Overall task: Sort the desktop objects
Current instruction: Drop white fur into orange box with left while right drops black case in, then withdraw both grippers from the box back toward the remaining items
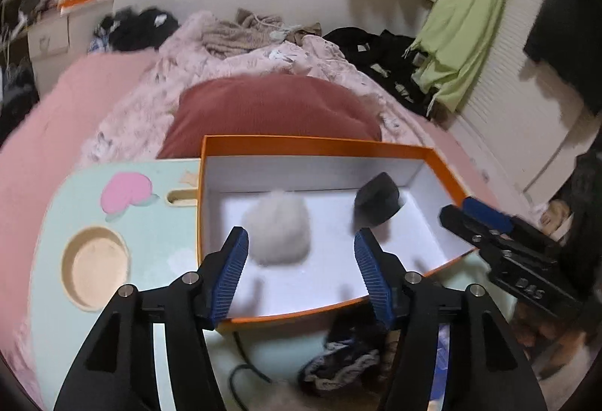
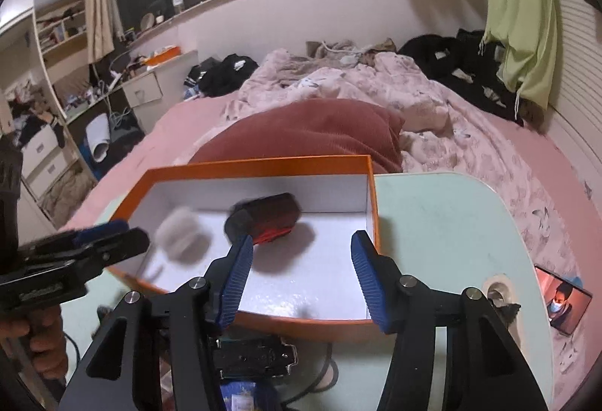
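An orange box [image 1: 312,142] with a white inside stands on a pale green bed table [image 1: 158,223]. In it lie a grey fluffy ball [image 1: 278,230] at the left and a black object [image 1: 378,200] at the right, both blurred. My left gripper [image 1: 300,232] hovers over the box's near side, open, with nothing between its pads. In the right wrist view the same box [image 2: 263,163] holds the fluffy ball [image 2: 180,234] and the black object [image 2: 267,219], which shows a red part. My right gripper [image 2: 303,236] stands open above the box, holding nothing. Each gripper shows in the other's view: right gripper [image 1: 462,211], left gripper [image 2: 113,234].
The table has a round recess [image 1: 96,268] and a pink shape [image 1: 126,191] at its left. Dark cloth items [image 1: 346,358] and a cable [image 1: 244,369] lie before the box. A black device [image 2: 256,358] and a phone [image 2: 564,302] sit near. A red pillow [image 2: 320,132] lies behind.
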The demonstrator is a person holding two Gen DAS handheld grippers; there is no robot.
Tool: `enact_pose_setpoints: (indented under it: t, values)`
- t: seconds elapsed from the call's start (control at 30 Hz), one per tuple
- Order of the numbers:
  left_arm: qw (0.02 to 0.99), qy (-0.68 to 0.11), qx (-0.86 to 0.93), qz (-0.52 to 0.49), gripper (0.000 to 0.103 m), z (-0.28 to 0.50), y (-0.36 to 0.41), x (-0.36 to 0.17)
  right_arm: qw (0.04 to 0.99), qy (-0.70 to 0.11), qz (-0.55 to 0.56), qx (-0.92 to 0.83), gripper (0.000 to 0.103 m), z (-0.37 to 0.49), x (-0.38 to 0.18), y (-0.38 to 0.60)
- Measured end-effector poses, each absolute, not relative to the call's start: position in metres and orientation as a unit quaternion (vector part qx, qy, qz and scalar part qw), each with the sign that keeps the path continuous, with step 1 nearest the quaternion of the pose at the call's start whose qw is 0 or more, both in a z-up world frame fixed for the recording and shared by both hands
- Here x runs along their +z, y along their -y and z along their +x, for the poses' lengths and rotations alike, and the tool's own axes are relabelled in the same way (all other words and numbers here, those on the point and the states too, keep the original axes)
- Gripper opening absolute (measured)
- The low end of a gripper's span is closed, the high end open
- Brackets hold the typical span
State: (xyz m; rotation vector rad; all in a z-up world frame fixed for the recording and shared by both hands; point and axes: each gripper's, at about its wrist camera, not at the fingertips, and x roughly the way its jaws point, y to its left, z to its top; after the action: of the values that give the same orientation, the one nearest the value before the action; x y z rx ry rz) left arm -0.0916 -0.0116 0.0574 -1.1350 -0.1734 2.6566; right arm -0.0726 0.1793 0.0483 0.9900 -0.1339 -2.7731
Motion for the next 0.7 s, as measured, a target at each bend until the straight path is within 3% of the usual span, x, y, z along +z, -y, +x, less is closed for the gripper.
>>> enact_pose_setpoints:
  t: [0.13, 0.33, 0.47, 0.7]
  values:
    - [0.106, 0.021, 0.916, -0.387, 0.06, -0.085, 0.004, 0.055, 0.08, 0.006, 0.321, -0.944, 0.055, -0.063, 0.044, -0.167]
    - [0.136, 0.088, 0.922, -0.352, 0.06, -0.058, 0.022, 0.081, 0.081, 0.038, 0.302, -0.949, 0.054, -0.057, 0.059, -0.178]
    - [0.127, 0.101, 0.929, -0.334, 0.082, -0.021, 0.035, 0.097, 0.084, 0.02, 0.269, -0.959, 0.056, -0.012, 0.083, -0.175]
    - [0.136, 0.064, 0.901, -0.406, 0.082, 0.041, 0.025, 0.051, 0.091, -0.051, 0.315, -0.943, 0.061, 0.062, 0.042, -0.161]
